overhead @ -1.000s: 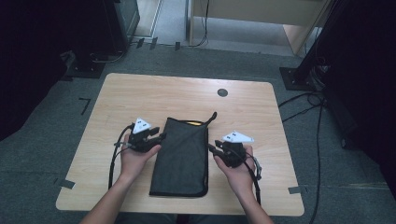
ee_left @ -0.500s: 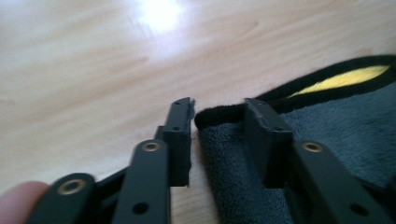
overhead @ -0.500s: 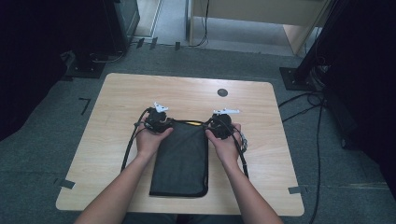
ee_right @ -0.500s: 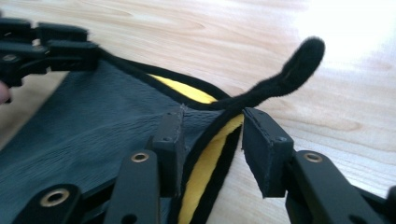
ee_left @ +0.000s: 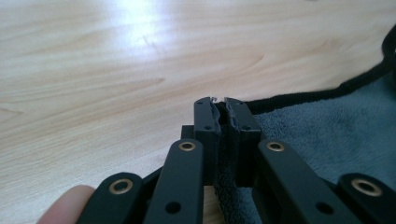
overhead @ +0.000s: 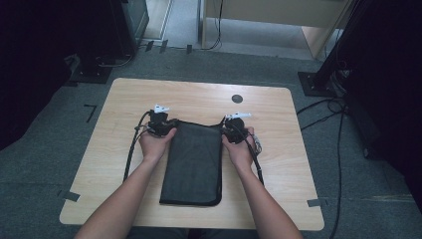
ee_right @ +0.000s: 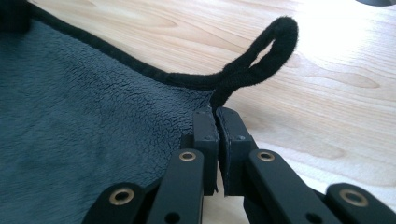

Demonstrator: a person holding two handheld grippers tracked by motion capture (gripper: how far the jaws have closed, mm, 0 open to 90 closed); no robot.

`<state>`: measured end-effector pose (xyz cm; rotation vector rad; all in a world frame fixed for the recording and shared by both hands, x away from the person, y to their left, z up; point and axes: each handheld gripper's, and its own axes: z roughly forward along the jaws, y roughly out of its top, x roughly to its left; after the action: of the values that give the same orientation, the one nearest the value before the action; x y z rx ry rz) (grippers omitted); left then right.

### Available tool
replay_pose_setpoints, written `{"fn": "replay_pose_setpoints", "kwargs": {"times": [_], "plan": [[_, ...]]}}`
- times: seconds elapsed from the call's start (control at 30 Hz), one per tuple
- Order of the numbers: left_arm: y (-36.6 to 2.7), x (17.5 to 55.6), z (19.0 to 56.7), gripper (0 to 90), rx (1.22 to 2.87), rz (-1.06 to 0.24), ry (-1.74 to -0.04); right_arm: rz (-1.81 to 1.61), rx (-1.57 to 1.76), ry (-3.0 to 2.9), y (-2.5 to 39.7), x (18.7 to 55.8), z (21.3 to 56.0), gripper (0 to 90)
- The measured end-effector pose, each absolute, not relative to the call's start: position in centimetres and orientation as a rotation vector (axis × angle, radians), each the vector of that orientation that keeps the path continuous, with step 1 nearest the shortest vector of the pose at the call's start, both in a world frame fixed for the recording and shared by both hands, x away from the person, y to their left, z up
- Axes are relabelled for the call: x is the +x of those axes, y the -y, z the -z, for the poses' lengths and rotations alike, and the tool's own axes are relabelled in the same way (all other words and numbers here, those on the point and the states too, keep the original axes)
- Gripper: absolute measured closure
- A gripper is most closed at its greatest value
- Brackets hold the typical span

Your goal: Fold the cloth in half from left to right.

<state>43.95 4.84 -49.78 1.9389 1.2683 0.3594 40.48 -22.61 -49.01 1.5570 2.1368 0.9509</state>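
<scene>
A dark grey towel (overhead: 193,164) with black edging lies folded lengthwise on the wooden table (overhead: 298,174). My left gripper (overhead: 166,123) is shut on its far left corner; in the left gripper view the jaws pinch the towel's edge (ee_left: 223,140) between them. My right gripper (overhead: 230,130) is shut on the far right corner. The right gripper view shows the towel (ee_right: 84,135) spread to the left and its black hanging loop (ee_right: 266,51) curling up just beyond the closed fingertips (ee_right: 205,123).
A small dark round hole (overhead: 237,98) sits in the tabletop beyond the right gripper. Cables (overhead: 130,154) trail from both grippers along the forearms. Black stands and grey carpet (overhead: 348,149) surround the table.
Both grippers moved from the towel's sides up to its far corners and closed on them. The towel's far edge now lies stretched between them.
</scene>
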Motion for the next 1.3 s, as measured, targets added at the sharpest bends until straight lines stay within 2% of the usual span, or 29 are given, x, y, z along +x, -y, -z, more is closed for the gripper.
{"fn": "replay_pose_setpoints", "kwargs": {"times": [0.1,0.17,0.27,0.47,0.73,0.9,1.13,1.2,1.3], "plan": [[-5.0,44.4,50.8,75.9,1.950,-0.367,-1.344,-0.889,1.575,-2.126,22.5,41.2,50.1,72.7],[-5.6,44.5,50.8,65.4,1.902,-0.356,-1.362,-0.923,1.622,-2.116,23.0,41.3,50.4,68.6],[-6.6,44.5,50.6,61.1,1.847,-0.333,-1.391,-0.984,1.631,-2.056,24.2,41.1,50.0,66.5],[-6.2,44.7,51.0,59.5,1.887,-0.257,-1.378,-1.136,1.684,-2.075,25.3,41.6,50.1,61.9],[-5.6,44.6,51.0,61.4,1.913,-0.285,-1.367,-1.127,1.592,-2.200,23.1,41.8,51.1,48.9],[-5.2,44.4,51.0,64.5,1.944,-0.325,-1.343,-1.042,1.491,-2.212,22.2,41.4,51.1,51.1],[-4.8,43.9,51.1,77.2,1.961,-0.374,-1.328,-1.010,1.490,-2.219,21.7,41.1,50.9,68.8],[-4.9,43.9,51.0,82.1,1.968,-0.362,-1.315,-1.026,1.500,-2.235,21.7,41.2,50.9,78.4],[-4.8,44.0,50.8,85.0,2.000,-0.379,-1.281,-1.044,1.516,-2.255,21.8,41.4,50.9,82.3]]}}
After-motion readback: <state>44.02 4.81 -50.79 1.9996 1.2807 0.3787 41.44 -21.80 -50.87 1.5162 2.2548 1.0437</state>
